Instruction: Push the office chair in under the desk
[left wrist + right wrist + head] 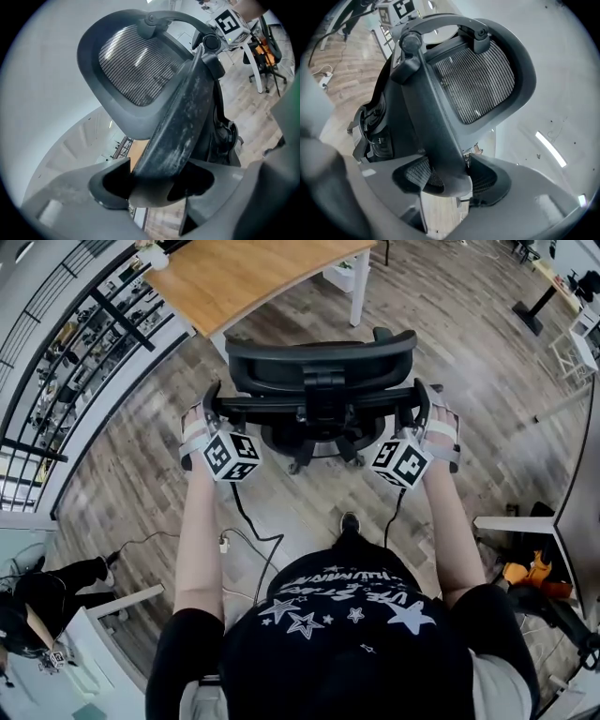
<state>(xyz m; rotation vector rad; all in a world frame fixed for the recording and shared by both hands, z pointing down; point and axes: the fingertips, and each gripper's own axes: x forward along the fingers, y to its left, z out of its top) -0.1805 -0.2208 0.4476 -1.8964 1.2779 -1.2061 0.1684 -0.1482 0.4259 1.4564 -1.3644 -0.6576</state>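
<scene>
Two grips on: left gripper [214, 407] and right gripper [422, 409] each clamp the crossbar [319, 405] of the office chair [321, 360], which stands near the desk [244, 273] but not under it, so most of the push looks left.

Black T-shirt [347, 638], white star print

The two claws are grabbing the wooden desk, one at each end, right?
Not the desk. The left claw and the right claw are grabbing the office chair, one at each end of the bar across its back. The head view shows it. The wooden desk stands ahead, with neither claw on it.
</scene>
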